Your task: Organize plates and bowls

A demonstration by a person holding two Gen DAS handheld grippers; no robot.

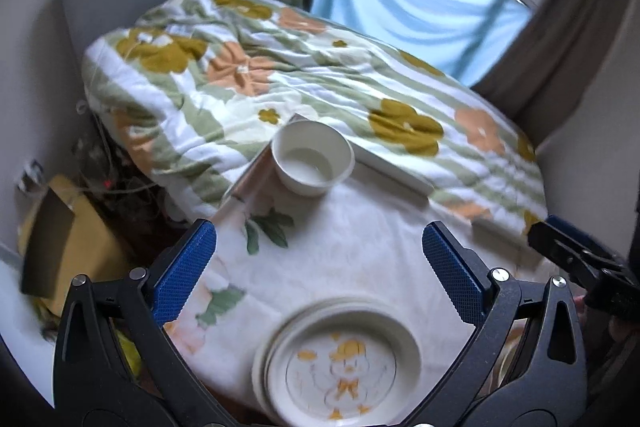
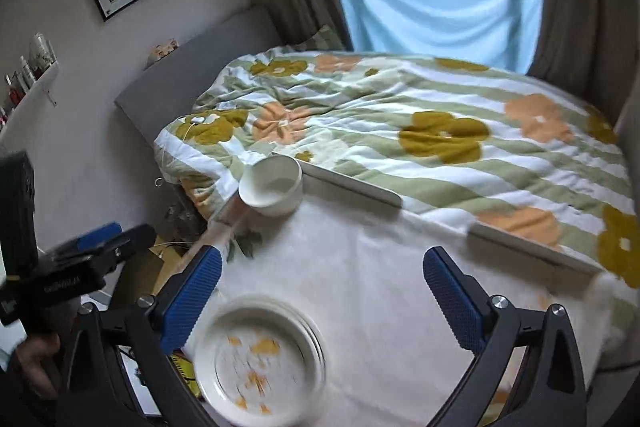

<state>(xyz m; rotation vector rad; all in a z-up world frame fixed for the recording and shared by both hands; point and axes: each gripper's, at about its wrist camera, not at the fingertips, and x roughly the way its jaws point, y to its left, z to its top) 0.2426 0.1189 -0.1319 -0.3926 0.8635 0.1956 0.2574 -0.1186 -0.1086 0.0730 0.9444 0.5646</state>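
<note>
Seemingly stacked white plates (image 1: 340, 359), yellow cartoon print, blurred; plain white bowl (image 1: 313, 157).

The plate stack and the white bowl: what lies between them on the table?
Nothing: between the plate stack and the white bowl lies only bare floral tablecloth, as both wrist views show.

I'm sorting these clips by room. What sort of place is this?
Most likely a bedroom. A bed with a floral quilt and a grey headboard fills the view beside a curtained window; the dishes sit on a small cloth-covered table.
</note>
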